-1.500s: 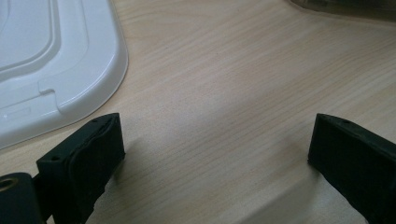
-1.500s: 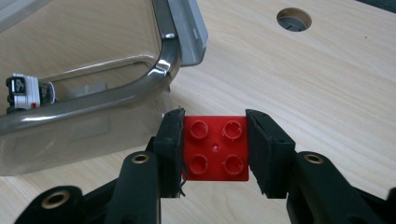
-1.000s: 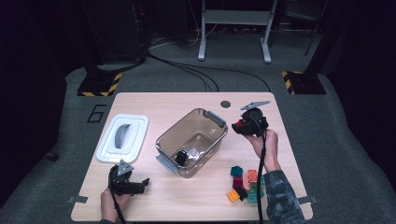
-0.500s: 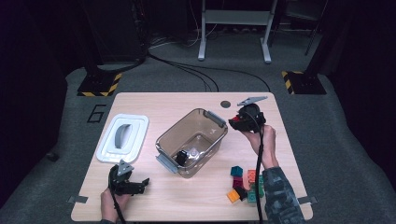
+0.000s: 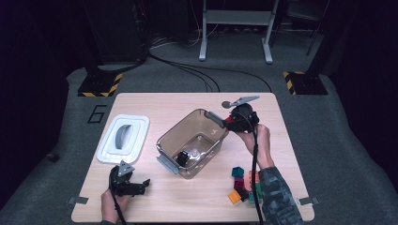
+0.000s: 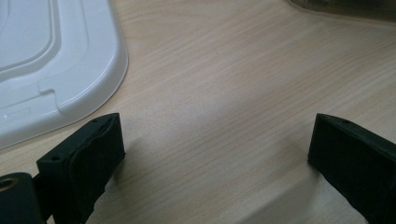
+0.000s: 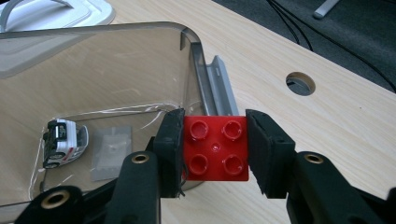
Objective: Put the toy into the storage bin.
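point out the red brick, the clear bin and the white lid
red brick (image 7: 215, 148), right gripper view, studded top face
clear bin (image 5: 170, 136), high view, left wall
white lid (image 5: 136, 137), high view, flat right edge

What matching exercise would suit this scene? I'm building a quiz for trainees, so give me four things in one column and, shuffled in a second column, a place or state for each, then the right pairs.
Things:
1. red brick
2. toy car
3. white lid
4. left gripper

Places or states:
A. lying on the table left of the clear container
B. open over bare wood, nothing between its jaws
C. clamped between the jaws of the right gripper
D. resting on the floor of the clear container

Pairs: 1-C, 2-D, 3-A, 4-B
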A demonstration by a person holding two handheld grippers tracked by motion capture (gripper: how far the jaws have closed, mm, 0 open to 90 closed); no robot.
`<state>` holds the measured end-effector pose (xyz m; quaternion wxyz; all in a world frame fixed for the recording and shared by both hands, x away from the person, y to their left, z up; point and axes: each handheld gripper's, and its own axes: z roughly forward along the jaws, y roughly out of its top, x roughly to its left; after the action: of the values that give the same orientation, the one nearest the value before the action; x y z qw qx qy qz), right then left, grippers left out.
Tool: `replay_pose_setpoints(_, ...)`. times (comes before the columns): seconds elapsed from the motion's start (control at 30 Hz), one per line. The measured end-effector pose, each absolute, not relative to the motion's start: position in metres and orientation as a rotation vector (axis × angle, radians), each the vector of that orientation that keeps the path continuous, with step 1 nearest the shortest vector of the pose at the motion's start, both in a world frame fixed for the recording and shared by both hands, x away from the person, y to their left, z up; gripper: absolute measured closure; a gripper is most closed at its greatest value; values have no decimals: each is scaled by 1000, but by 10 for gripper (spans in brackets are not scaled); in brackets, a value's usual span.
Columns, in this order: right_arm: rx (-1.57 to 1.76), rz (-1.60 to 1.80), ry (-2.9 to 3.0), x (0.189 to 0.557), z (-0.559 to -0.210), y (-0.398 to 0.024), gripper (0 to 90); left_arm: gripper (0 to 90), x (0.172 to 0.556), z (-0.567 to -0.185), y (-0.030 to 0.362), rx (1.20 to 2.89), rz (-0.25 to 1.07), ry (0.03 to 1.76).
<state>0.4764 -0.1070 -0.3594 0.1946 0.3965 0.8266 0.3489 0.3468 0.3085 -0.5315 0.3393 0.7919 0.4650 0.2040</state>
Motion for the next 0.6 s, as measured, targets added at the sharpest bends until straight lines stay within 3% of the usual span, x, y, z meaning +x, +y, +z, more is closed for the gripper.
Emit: replay_pose_setpoints(0.6,1042,924,2438,475,-371,-77,588,34,347,-532,309,2061,532,1211)
